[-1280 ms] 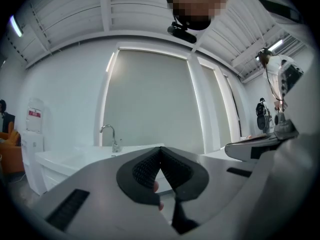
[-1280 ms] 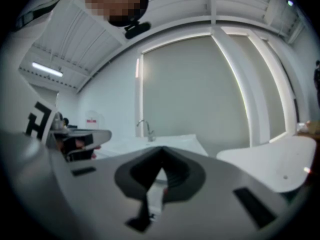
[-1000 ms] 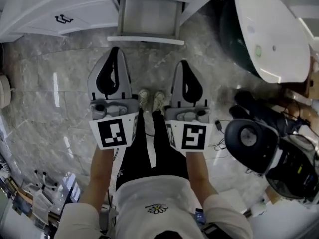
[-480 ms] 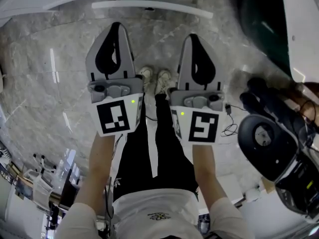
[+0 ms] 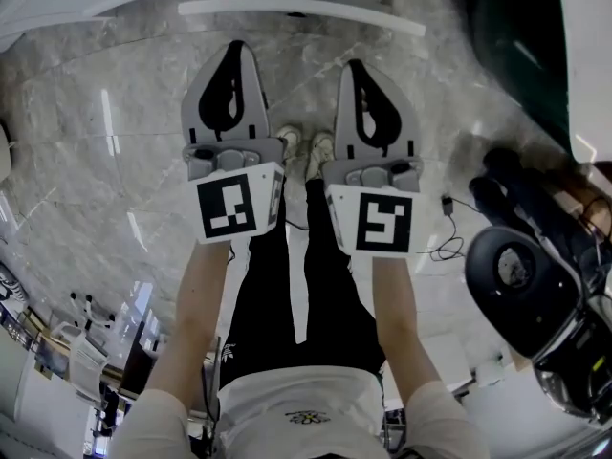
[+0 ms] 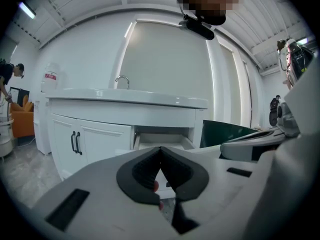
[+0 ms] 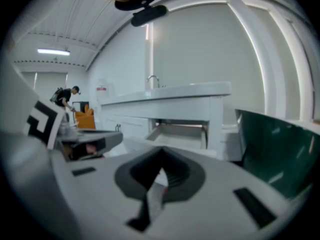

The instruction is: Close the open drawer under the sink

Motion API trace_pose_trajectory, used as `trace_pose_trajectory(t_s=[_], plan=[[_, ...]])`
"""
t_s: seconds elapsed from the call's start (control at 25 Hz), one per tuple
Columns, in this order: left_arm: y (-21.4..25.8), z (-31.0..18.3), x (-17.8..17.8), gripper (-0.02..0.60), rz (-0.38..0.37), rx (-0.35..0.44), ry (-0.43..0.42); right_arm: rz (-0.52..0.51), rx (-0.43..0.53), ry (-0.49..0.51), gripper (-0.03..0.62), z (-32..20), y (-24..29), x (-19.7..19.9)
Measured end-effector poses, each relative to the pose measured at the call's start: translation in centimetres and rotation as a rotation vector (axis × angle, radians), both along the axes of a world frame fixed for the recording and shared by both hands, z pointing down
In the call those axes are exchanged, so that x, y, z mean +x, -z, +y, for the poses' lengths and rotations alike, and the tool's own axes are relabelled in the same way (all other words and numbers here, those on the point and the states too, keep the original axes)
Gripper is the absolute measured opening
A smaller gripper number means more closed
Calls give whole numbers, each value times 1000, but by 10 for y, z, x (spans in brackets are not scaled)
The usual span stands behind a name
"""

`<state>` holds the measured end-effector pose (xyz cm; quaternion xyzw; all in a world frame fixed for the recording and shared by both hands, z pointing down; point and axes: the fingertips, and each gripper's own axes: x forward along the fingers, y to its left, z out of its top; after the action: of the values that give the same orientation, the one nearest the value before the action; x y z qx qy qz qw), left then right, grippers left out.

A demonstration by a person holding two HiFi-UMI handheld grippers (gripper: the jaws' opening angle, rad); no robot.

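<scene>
Head view shows both forearms reaching straight out from the body, side by side. Each hand has sunk lower than a second ago. The left gripper (image 5: pixel 234 48) and right gripper (image 5: pixel 357 65) now point nearly level, tipped a shade downward, over the marble floor (image 5: pixel 115 161). Both pairs of jaws are clenched tip to tip with nothing between them, and each gripper view confirms it. Beyond the tips, the open drawer (image 5: pixel 301 8) still juts out from the white cabinet (image 6: pixel 90 134) below the sink (image 6: pixel 125 101), and neither gripper touches it. Coming down to drawer height looks like the set-up for a push on its front. No contact is made yet.
</scene>
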<state>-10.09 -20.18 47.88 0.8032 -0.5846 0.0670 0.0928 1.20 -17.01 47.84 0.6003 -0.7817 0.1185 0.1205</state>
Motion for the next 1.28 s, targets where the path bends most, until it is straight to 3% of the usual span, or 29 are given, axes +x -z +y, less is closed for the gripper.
trace_pose_trajectory(t_s=[0.48, 0.64, 0.76, 0.84, 0.96, 1.12, 1.28], plan=[[-11, -12, 12, 24, 22, -20, -17, -30, -69, -6, 25, 0, -13, 6], [-19, -19, 22, 108, 35, -17, -50, -51, -81, -22, 25, 0, -17, 14], [-41, -22, 40, 228, 104, -87, -127, -57, -88, -25, 25, -1, -20, 18], [-60, -25, 49, 250, 121, -131, -152, -61, -88, -27, 25, -3, -20, 21], [-83, -33, 57, 252, 74, -155, -146, -67, -88, -27, 25, -6, -22, 27], [-110, -40, 62, 252, 106, -224, -98, -68, -96, -19, 25, -6, -26, 33], [-128, -47, 61, 241, 65, -249, -91, -65, -128, -12, 25, -5, -38, 37]])
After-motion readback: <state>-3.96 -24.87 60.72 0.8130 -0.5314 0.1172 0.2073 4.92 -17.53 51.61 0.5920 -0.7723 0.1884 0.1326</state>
